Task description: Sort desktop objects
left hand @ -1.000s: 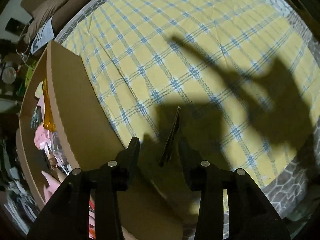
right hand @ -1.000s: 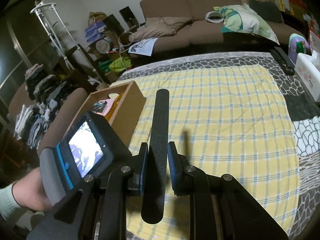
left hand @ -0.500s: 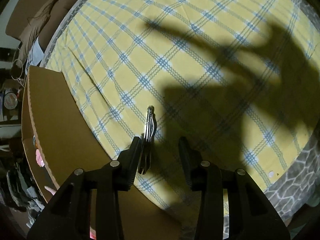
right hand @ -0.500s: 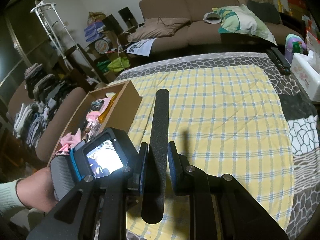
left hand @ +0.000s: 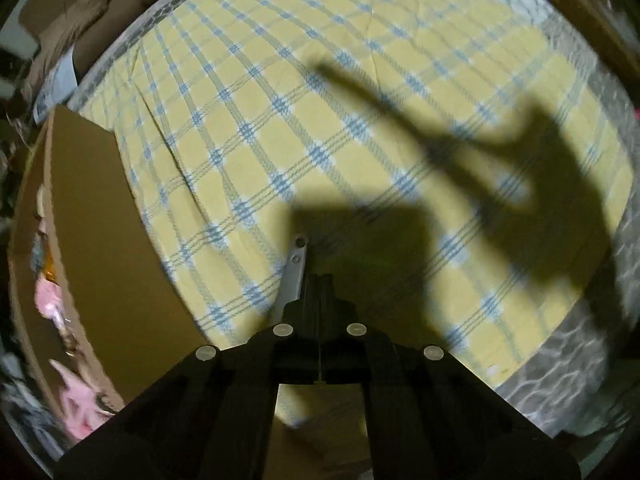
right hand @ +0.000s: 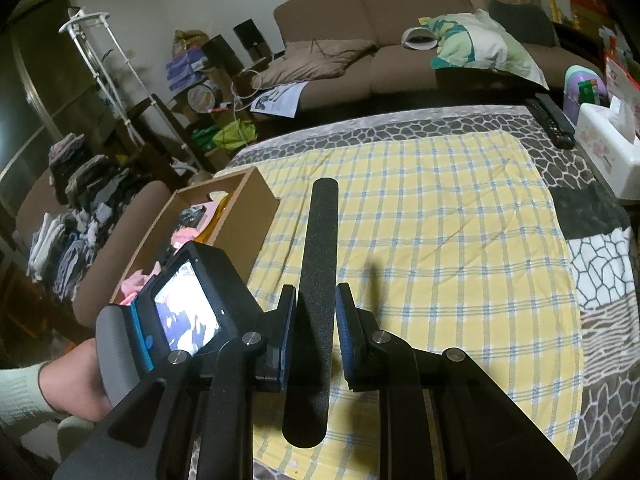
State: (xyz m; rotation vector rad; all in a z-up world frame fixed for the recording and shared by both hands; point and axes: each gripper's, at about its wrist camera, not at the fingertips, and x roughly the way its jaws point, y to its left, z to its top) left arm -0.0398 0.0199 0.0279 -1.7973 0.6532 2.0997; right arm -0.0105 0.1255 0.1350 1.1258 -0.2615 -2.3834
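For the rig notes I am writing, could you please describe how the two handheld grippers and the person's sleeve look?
Both grippers are black angular plastic with round silver screw heads on their linkages. The right gripper has blue pads on its fingers. The left gripper shows plain black fingers; from the right wrist view it carries a black camera with a lit screen, blue trim and a grey handle. The sleeve is pale ribbed knit.

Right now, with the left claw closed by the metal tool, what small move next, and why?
Probably a slight lift of the left claw: it is shut, yet the metal tool shows beside it, so the grip looks unsure.
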